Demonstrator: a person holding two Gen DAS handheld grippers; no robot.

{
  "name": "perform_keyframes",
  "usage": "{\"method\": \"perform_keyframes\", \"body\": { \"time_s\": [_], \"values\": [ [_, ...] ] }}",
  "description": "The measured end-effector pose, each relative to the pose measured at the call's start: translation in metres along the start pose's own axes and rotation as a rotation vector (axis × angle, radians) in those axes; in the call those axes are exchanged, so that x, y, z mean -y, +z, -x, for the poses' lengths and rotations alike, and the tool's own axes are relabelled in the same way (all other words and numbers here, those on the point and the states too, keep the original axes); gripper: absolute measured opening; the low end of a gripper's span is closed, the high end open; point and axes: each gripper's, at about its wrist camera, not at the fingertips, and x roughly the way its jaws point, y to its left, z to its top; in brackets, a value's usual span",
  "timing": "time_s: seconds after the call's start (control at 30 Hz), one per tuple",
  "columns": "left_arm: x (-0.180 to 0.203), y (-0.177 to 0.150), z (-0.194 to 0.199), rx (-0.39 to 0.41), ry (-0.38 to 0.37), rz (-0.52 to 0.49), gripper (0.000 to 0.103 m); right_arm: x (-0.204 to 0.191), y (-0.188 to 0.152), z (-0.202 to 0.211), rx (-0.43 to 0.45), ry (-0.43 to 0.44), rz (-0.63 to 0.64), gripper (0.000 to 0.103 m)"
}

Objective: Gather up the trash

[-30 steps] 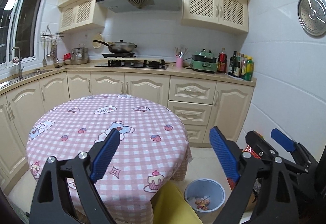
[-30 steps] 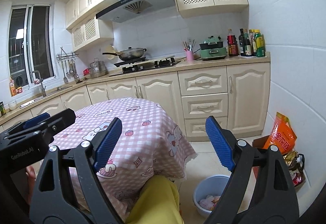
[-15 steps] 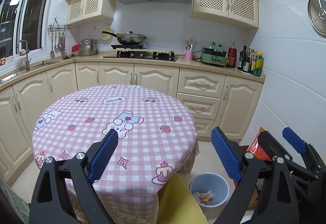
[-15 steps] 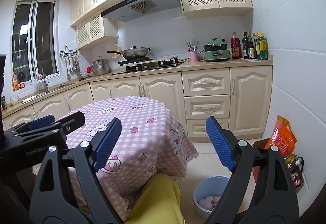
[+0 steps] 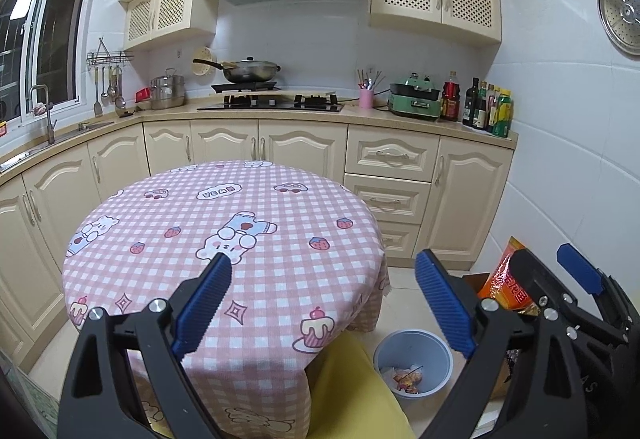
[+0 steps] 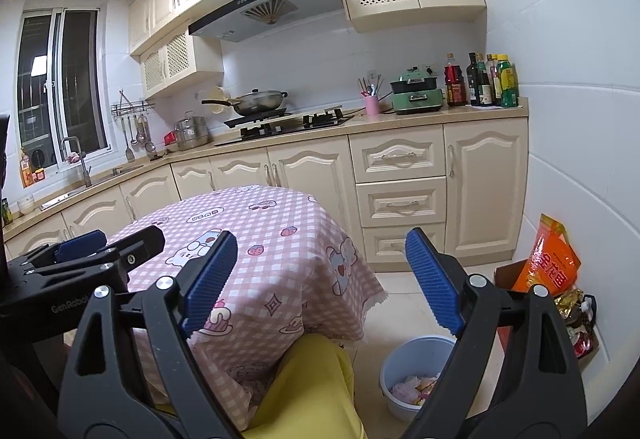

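Note:
A round table with a pink checked cloth (image 5: 224, 223) stands in front of me, and no trash shows on its top. A blue waste bin (image 5: 400, 349) sits on the floor at the table's right, with crumpled wrappers (image 5: 406, 377) inside. My left gripper (image 5: 323, 259) is open over the table's near edge, with nothing between its blue pads. My right gripper (image 6: 322, 237) is open as well and empty, above the bin (image 6: 412, 363) and the table's right side. Each gripper shows in the other's view: the right gripper (image 5: 546, 257) and the left gripper (image 6: 120, 243).
The person's yellow-clad leg (image 5: 352, 391) is below both grippers, between table and bin. An orange bag (image 6: 552, 263) and a cardboard box of packets lean on the right wall. Cream cabinets, a stove with a pan (image 5: 248, 71) and bottles (image 5: 488, 107) line the back counter.
The left wrist view has tipped down slightly, so the table and counter sit a little higher in frame. The right gripper has stayed put. Both stay open and empty.

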Motion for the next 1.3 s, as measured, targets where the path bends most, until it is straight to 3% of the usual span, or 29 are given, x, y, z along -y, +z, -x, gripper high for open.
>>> {"method": "perform_keyframes", "body": {
  "time_s": [1.3],
  "values": [
    [0.0056, -0.0018, 0.0045, 0.005, -0.002, -0.006, 0.092, -0.0036, 0.0029, 0.0069, 0.016, 0.022, -0.019, 0.086]
  ]
}}
